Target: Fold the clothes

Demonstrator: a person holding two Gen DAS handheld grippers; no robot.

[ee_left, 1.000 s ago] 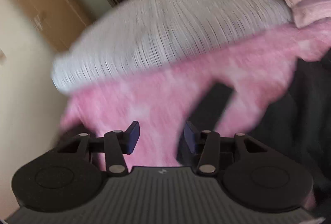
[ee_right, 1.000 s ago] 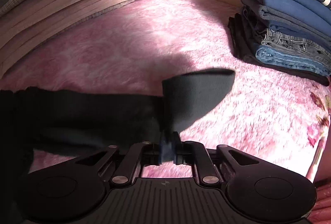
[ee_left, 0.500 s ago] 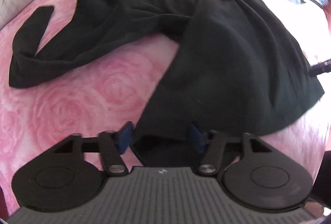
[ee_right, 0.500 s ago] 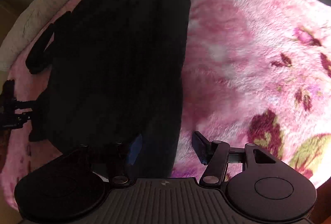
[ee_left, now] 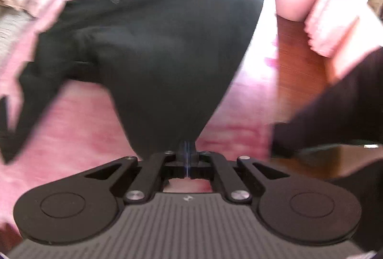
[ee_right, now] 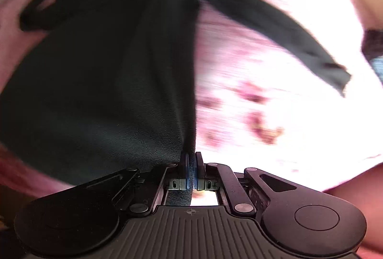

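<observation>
A black long-sleeved garment (ee_left: 162, 48) lies spread on a pink flowered blanket (ee_left: 67, 120). My left gripper (ee_left: 187, 151) is shut on the garment's near edge, and the cloth fans out from the jaws. In the right wrist view the same black garment (ee_right: 103, 72) stretches away, one sleeve (ee_right: 287, 36) trailing to the right. There my right gripper (ee_right: 191, 158) is shut on the hem. Both views are blurred by motion.
The pink flowered blanket (ee_right: 251, 103) covers the bed. A wooden floor (ee_left: 294, 72) and pink bedding (ee_left: 335, 7) show at the right of the left wrist view. A dark sleeve (ee_left: 340, 110) of a person reaches in from the right there.
Both grippers stood open over the garment's hem half a second ago; now both are shut on it. The cloth is pulled taut towards the cameras. A second ago the right held a sleeve.
</observation>
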